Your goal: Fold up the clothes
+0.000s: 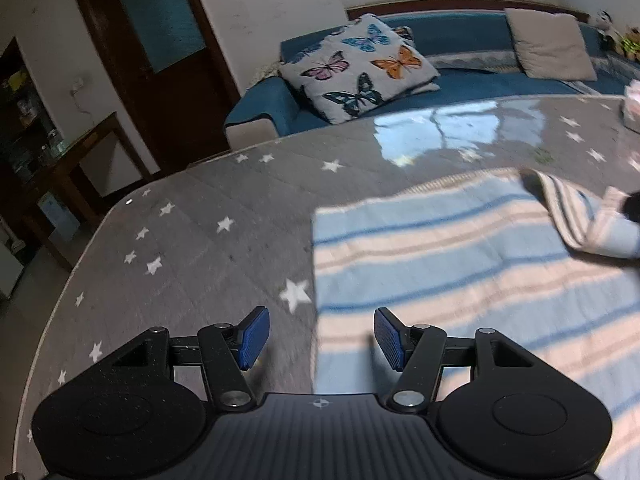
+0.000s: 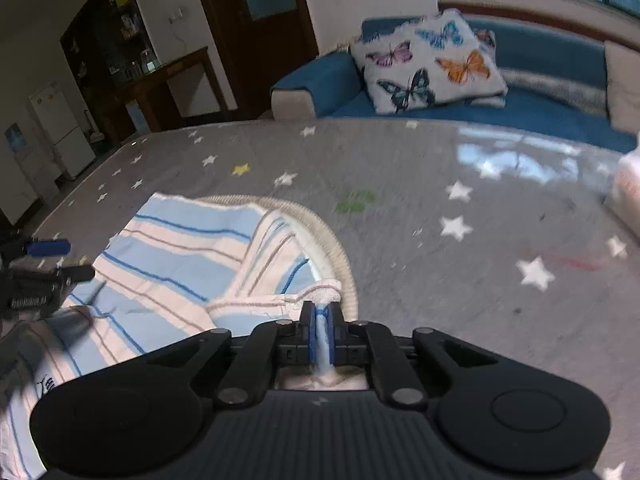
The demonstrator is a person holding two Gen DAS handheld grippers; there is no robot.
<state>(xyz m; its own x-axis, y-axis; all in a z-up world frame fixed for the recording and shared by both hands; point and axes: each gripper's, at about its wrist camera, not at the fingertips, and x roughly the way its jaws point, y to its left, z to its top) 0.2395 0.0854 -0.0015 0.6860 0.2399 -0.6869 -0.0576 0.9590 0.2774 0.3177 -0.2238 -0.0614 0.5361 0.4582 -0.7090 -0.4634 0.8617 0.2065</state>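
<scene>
A striped garment (image 1: 460, 264) in light blue, white and tan lies spread on the grey star-patterned table (image 1: 208, 240). My left gripper (image 1: 321, 338) hovers open over the garment's left edge, with nothing between its blue pads (image 1: 252, 338). In the right wrist view the same striped garment (image 2: 180, 256) lies at the left, with one edge lifted and folded over. My right gripper (image 2: 321, 332) is shut on that lifted fold of cloth, which passes between the blue pads (image 2: 306, 334). The left gripper (image 2: 36, 272) shows at the left edge of that view.
Behind the table (image 2: 440, 240) stands a blue sofa (image 1: 472, 80) with a butterfly cushion (image 1: 356, 68) and a plain cushion (image 1: 550, 44). A pale pink-white object (image 2: 628, 192) sits at the table's right edge. Dark wooden furniture (image 2: 160, 76) and a door (image 1: 160, 40) stand at the left.
</scene>
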